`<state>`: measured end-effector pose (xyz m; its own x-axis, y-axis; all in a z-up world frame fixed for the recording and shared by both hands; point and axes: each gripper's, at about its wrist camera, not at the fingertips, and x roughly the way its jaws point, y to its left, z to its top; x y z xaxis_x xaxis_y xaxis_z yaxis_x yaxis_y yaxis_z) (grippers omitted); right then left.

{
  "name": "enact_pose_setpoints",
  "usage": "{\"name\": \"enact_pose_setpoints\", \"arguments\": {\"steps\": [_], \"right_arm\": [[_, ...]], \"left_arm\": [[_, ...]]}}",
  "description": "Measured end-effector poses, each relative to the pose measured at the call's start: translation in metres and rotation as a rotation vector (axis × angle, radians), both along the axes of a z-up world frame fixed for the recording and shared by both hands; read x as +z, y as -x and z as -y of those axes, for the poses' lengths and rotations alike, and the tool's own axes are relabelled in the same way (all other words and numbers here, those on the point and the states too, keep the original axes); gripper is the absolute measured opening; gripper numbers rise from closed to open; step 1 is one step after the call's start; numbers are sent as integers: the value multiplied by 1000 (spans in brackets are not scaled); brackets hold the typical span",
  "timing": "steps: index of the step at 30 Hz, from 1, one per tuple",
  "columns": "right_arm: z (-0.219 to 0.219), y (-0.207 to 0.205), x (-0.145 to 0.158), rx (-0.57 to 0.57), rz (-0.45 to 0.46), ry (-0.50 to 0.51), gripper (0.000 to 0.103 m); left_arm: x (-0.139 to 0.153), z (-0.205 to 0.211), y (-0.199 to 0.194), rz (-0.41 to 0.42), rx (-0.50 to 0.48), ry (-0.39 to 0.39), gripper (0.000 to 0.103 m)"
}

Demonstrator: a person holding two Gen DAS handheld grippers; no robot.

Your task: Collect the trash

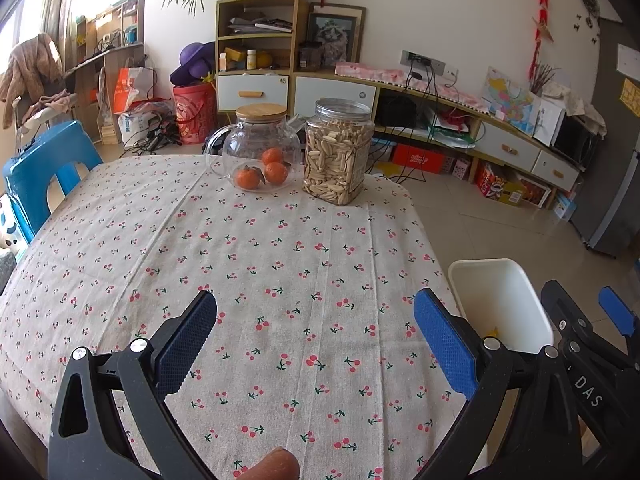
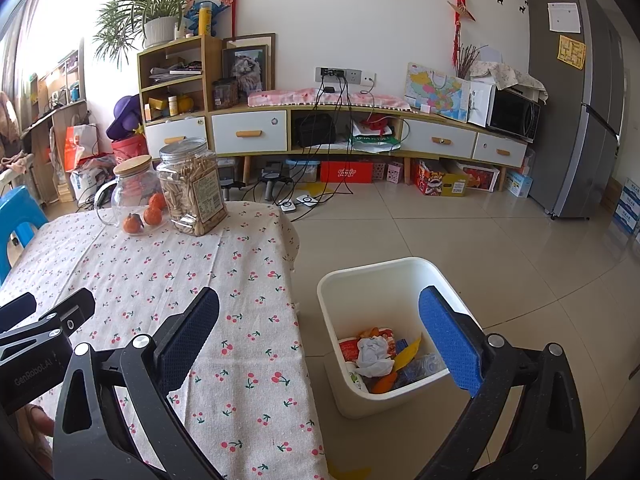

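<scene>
The left hand-held gripper (image 1: 315,336) hovers over the table (image 1: 280,240) with its two fingers spread wide and nothing between them; the pads (image 1: 444,344) are blue, ribbed rubber on black frames. The right hand-held gripper (image 2: 319,334) is spread just as wide and empty, one finger over the table edge, the other over the bin (image 2: 372,276).

Under the left gripper lies only a beige cloth (image 1: 248,264) printed with small red cherries, creased in long folds. Just to its right, off the table edge, stands the bin, white plastic, squarish with rounded corners, on the tiled floor (image 2: 500,248). Inside it sits the trash (image 2: 384,356): a crumpled white tissue, orange peel, a yellow scrap, red and blue wrappers.

Ahead of both grippers, at the far table edge, two containers stand side by side: a round glass pitcher (image 1: 260,152) with a wooden lid holding three tangerines, and a clear square plastic jar (image 1: 338,152) filled with pale seeds.
</scene>
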<state>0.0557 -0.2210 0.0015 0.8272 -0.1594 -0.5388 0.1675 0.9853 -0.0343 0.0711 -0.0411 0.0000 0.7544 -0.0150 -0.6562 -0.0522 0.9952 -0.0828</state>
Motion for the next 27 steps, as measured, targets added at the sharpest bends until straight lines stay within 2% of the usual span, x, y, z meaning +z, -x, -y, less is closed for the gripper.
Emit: {"name": "enact_pose_setpoints", "arguments": {"steps": [27], "right_arm": [[0, 0, 1, 0, -2, -1, 96]], "left_arm": [[-5, -3, 1, -6, 4, 1, 96]]}}
